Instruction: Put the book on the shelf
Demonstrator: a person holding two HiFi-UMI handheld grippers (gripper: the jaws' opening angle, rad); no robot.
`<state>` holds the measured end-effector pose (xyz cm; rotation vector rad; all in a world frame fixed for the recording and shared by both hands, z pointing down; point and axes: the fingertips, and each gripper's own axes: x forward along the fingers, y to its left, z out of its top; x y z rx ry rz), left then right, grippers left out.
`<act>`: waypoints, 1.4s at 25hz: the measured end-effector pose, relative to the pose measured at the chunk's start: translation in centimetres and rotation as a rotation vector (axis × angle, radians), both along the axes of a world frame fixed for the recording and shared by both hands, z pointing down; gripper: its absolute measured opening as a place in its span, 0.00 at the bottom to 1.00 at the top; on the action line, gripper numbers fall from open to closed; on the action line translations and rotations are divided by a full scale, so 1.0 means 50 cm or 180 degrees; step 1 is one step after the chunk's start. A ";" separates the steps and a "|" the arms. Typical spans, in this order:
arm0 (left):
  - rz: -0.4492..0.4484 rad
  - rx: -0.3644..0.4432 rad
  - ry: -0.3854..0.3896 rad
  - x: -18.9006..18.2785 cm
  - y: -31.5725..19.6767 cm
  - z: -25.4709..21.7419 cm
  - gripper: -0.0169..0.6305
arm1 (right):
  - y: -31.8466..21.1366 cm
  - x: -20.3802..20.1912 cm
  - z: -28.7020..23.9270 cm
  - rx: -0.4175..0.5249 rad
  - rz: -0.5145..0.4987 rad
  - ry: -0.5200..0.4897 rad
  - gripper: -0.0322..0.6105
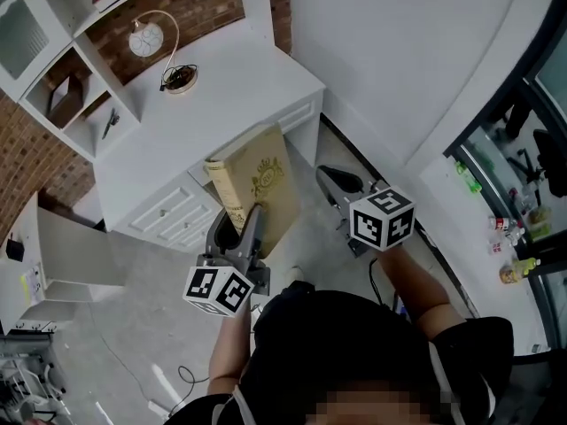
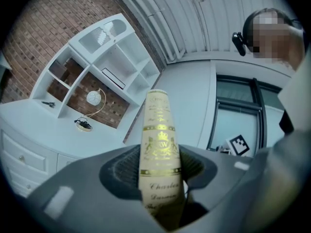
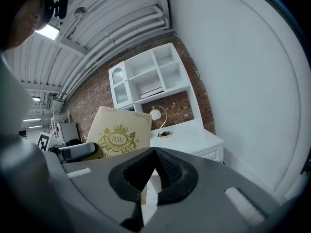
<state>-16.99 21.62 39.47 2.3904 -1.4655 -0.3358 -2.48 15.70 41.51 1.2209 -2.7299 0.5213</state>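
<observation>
Overhead, a white desk (image 1: 239, 91) is standing against a brick wall (image 1: 27, 162), and a white shelf unit (image 1: 84, 78) of open cubbies is sitting along its back edge. The person is standing in front of the desk drawers (image 1: 168, 209), holding both tools out over the grey floor.

The book (image 1: 261, 180), cream with a gold crest on its cover, is hanging in the air before the desk's front edge, not yet on any shelf. The left gripper (image 1: 244, 228) is clamping it by its lower end, jaws spread to the book's thickness and pressing on both covers, with the gold-lettered spine (image 2: 159, 144) rising straight up between them in the left gripper view.

The right gripper (image 1: 337, 180) is hovering just beside the book on the right, apart from it, its jaws pressed together with nothing between them.

A lamp (image 1: 149, 39) with a round white globe is standing on the desktop near the shelf unit, and a small dark pen-like object (image 1: 110, 122) is lying in one cubby.
</observation>
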 end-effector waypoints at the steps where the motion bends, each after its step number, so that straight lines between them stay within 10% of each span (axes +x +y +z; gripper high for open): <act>1: 0.0009 -0.0005 0.0006 -0.006 -0.018 0.000 0.34 | -0.017 -0.005 -0.001 -0.0004 0.0007 0.0004 0.05; 15: 0.0101 -0.0056 -0.0067 -0.071 -0.219 0.013 0.34 | -0.215 -0.078 0.011 -0.0074 0.0070 0.0079 0.05; 35: -0.0314 0.0097 -0.0160 0.122 -0.439 -0.024 0.34 | -0.478 0.090 -0.028 0.0172 -0.0279 0.0022 0.05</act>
